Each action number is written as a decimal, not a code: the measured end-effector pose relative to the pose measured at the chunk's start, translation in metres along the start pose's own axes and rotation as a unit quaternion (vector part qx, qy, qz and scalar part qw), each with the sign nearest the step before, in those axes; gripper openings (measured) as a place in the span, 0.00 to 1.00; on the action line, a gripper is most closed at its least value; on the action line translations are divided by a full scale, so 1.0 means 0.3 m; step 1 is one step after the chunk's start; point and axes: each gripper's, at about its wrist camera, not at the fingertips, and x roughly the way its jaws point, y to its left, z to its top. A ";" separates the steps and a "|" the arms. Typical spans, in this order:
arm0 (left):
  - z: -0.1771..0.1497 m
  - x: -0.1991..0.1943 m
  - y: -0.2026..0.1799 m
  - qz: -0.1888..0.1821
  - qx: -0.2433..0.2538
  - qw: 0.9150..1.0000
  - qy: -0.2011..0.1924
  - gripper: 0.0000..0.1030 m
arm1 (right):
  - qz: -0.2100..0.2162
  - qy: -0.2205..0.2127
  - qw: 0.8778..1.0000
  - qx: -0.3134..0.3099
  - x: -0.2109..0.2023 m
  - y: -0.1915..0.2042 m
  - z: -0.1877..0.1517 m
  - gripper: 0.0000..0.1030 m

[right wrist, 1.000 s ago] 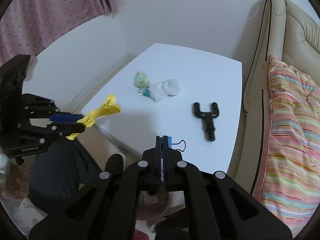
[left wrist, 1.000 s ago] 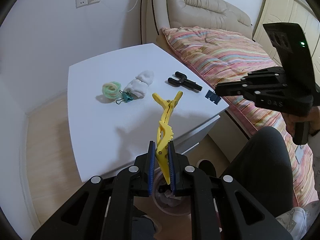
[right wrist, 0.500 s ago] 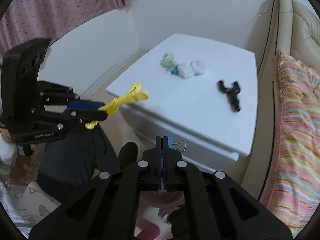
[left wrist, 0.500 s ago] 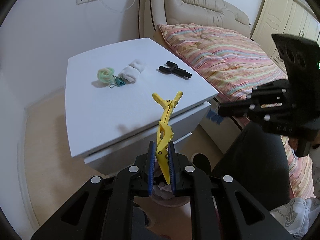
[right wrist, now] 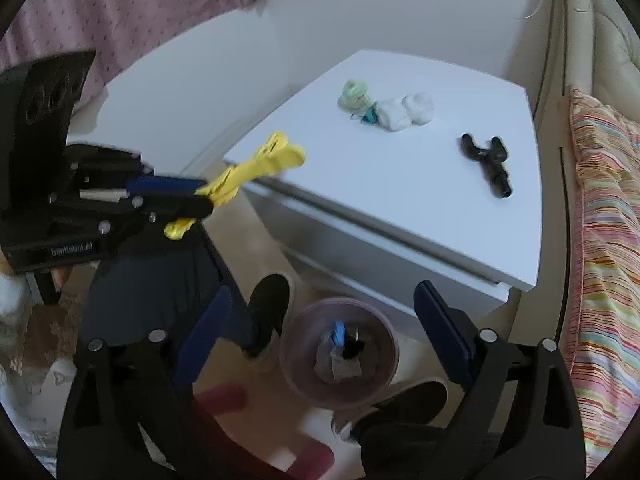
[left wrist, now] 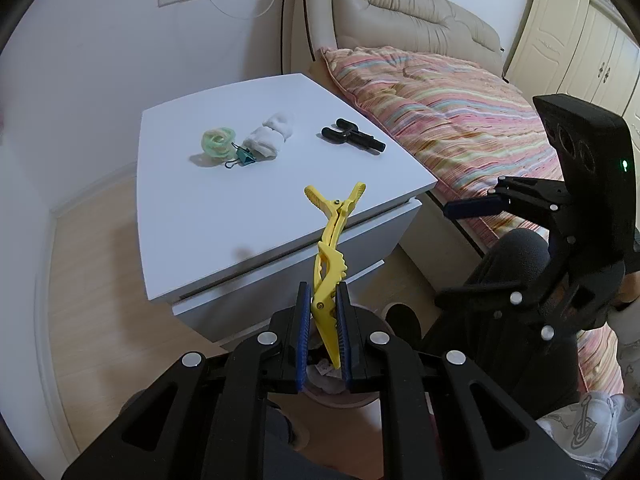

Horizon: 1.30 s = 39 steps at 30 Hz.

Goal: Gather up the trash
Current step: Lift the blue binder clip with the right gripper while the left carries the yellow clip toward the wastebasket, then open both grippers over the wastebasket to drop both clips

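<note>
My left gripper (left wrist: pixel 323 294) is shut on a yellow plastic clip (left wrist: pixel 330 260) that sticks out forward, off the front edge of the white nightstand (left wrist: pixel 240 208). My right gripper (right wrist: pixel 324 296) hangs over a pinkish bin (right wrist: pixel 289 364) on the floor, its jaws opening with nothing between them. A blue binder clip (right wrist: pixel 339 333) lies inside the bin. On the nightstand lie a green coiled hair tie (left wrist: pixel 218 142), a teal binder clip (left wrist: pixel 243 156), a white wad (left wrist: pixel 272 136) and a black forked piece (left wrist: pixel 354 140).
A bed with a striped quilt (left wrist: pixel 460 112) runs along the nightstand's right side. The person's dark trouser leg (right wrist: pixel 160 280) and black shoes (right wrist: pixel 268 304) stand by the bin. Wooden floor (left wrist: pixel 92 280) lies left of the nightstand.
The right jaws, shut on the blue binder clip before, have swung wide and the clip now lies in the bin. Both grippers drew back from the nightstand toward the bin.
</note>
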 end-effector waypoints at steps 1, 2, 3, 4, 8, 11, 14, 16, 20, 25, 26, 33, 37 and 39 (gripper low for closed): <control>-0.001 0.001 -0.001 -0.001 0.001 1.000 0.001 0.12 | -0.009 0.003 1.000 0.002 0.003 -0.006 0.001 0.90; 0.000 0.002 -0.002 -0.001 0.002 1.000 0.002 0.12 | -0.014 0.004 1.000 0.005 0.004 -0.013 0.002 0.91; -0.001 0.003 -0.003 -0.002 0.003 1.000 0.003 0.12 | -0.016 0.005 1.000 0.009 0.005 -0.020 0.003 0.92; -0.001 0.004 -0.005 -0.003 0.004 1.000 0.004 0.12 | -0.018 0.005 1.000 0.011 0.004 -0.025 0.002 0.93; -0.001 0.009 -0.010 -0.005 0.006 1.000 0.008 0.12 | -0.027 0.003 0.999 0.018 -0.005 -0.039 -0.003 0.95; -0.002 0.009 -0.015 -0.007 0.008 1.000 0.010 0.12 | -0.030 0.000 0.999 0.023 -0.014 -0.046 -0.004 0.96; -0.004 0.010 -0.025 -0.009 0.013 1.000 0.013 0.12 | -0.032 -0.006 0.999 0.034 -0.040 -0.058 -0.009 0.97; -0.005 0.013 -0.036 -0.012 0.018 1.000 0.015 0.12 | -0.033 -0.012 0.998 0.046 -0.064 -0.072 -0.013 0.97; -0.013 0.030 -0.066 -0.017 0.029 0.999 0.023 0.12 | -0.059 -0.033 0.996 0.058 -0.130 -0.103 -0.019 0.97; -0.015 0.046 -0.113 -0.026 0.044 0.998 0.030 0.12 | -0.072 -0.053 0.993 0.074 -0.188 -0.139 -0.021 0.97; -0.013 0.045 -0.123 -0.028 0.047 0.998 0.030 0.12 | -0.069 -0.056 0.993 0.079 -0.196 -0.149 -0.023 0.97; -0.008 0.052 -0.167 -0.043 0.066 0.996 0.038 0.15 | -0.072 -0.070 0.991 0.092 -0.225 -0.177 -0.028 0.97; -0.007 0.062 -0.171 -0.043 0.065 0.996 0.035 0.77 | -0.068 -0.069 0.991 0.092 -0.221 -0.177 -0.033 0.97; -0.007 0.061 -0.161 -0.040 0.055 0.997 0.027 0.87 | -0.069 -0.069 0.991 0.090 -0.219 -0.174 -0.032 0.97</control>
